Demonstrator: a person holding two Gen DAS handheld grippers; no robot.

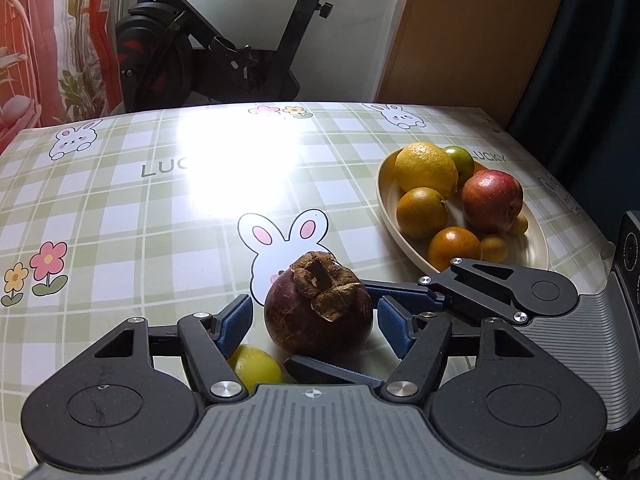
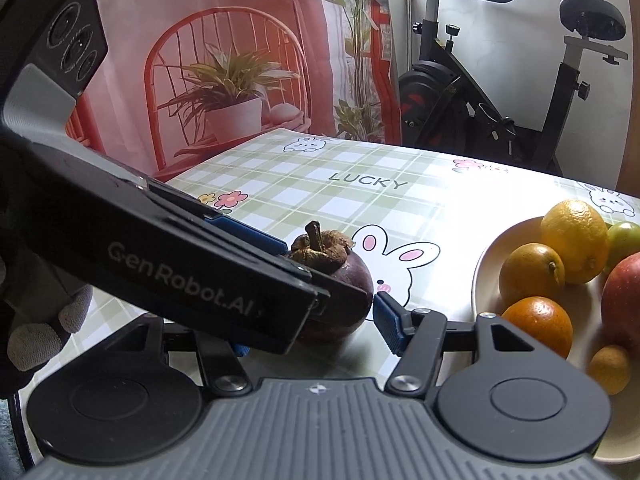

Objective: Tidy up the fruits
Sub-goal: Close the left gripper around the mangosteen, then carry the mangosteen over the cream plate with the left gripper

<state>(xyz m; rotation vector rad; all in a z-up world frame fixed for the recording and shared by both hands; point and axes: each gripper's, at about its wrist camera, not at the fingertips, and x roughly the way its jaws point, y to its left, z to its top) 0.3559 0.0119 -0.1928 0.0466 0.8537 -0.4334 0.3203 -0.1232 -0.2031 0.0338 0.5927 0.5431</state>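
Observation:
A dark purple mangosteen with a dry brown cap stands on the checked tablecloth; it also shows in the right wrist view. My left gripper is open, its blue pads on either side of the mangosteen with small gaps. My right gripper is open too and reaches at the same fruit from the right; its arm crosses the left wrist view. The left gripper's body hides the mangosteen's left side. A small yellow fruit lies under the left finger.
A cream oval plate at the right holds a lemon, oranges, a red apple, a green fruit and small yellow fruits; it shows in the right wrist view. An exercise bike stands beyond the table's far edge.

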